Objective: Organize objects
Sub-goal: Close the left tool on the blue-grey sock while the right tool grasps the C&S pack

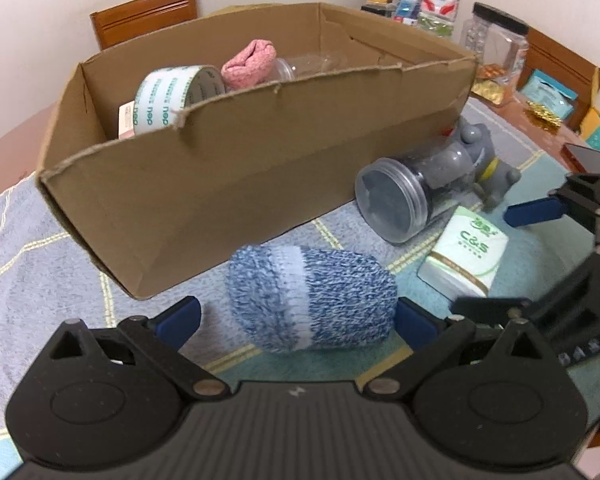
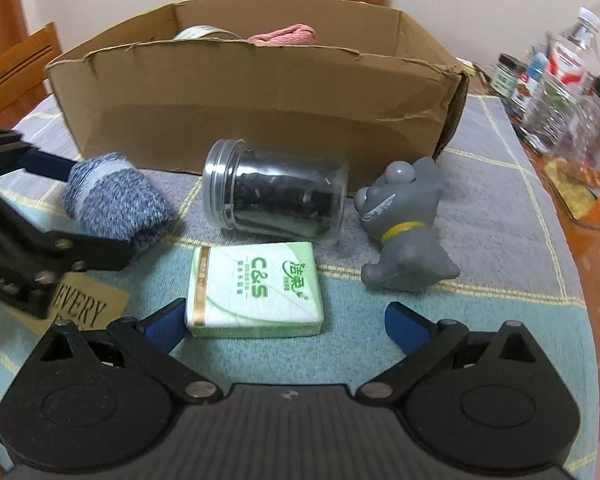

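- Blue sock roll (image 1: 310,298) lies on the table (image 1: 40,264) between the wide-open left hand-held gripper (image 1: 298,316), apparently lined up for grasping.
- Tissue pack (image 2: 256,290) sits before the wide, empty right hand-held gripper (image 2: 286,322).
- Cardboard box (image 1: 220,168) beyond already holds tape and a pink sock.

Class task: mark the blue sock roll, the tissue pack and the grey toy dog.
blue sock roll (image 1: 312,300), left wrist view, knitted middle.
tissue pack (image 2: 256,284), right wrist view, printed top face.
grey toy dog (image 2: 408,232), right wrist view, body below collar.
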Motion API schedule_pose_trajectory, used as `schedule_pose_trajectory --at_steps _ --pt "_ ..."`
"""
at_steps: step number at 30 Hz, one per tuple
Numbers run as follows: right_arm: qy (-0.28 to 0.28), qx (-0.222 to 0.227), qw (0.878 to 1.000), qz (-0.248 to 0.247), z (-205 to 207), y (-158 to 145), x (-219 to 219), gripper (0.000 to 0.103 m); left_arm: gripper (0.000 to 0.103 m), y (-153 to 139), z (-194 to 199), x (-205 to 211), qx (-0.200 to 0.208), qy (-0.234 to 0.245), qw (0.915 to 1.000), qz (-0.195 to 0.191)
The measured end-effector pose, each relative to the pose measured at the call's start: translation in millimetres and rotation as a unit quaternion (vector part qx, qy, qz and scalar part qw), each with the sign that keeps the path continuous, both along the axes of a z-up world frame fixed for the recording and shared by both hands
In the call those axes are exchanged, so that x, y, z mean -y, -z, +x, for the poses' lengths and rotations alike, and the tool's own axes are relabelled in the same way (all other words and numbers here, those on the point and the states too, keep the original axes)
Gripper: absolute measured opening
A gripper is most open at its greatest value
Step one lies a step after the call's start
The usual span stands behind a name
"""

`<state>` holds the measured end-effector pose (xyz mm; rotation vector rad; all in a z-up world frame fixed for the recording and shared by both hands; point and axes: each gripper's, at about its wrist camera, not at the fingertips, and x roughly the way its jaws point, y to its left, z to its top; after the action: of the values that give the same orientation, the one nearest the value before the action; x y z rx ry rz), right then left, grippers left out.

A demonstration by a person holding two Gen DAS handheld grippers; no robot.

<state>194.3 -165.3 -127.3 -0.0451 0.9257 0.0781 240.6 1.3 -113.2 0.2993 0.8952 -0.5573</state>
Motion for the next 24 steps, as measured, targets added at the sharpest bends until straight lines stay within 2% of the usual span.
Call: schedule_pose_trajectory --at_steps 4,19,24 --pt "-0.018 -0.002 1.0 0.0 -0.8 -0.5 2.9 0.103 0.102 5.9 -0.4 13.1 0.014 -0.01 0.9995 0.028" --pt "-0.015 -0.002 1.0 -0.001 -4.8 -0.9 -0.3 0.103 0.102 9.9 11.2 22.1 0.009 -0.034 0.9994 0.004" --pt "-0.011 -0.008 1.0 -0.002 -1.7 -1.5 -5.5 0.103 0.095 7.9 13.1 17.2 0.008 -0.031 0.9995 0.0"
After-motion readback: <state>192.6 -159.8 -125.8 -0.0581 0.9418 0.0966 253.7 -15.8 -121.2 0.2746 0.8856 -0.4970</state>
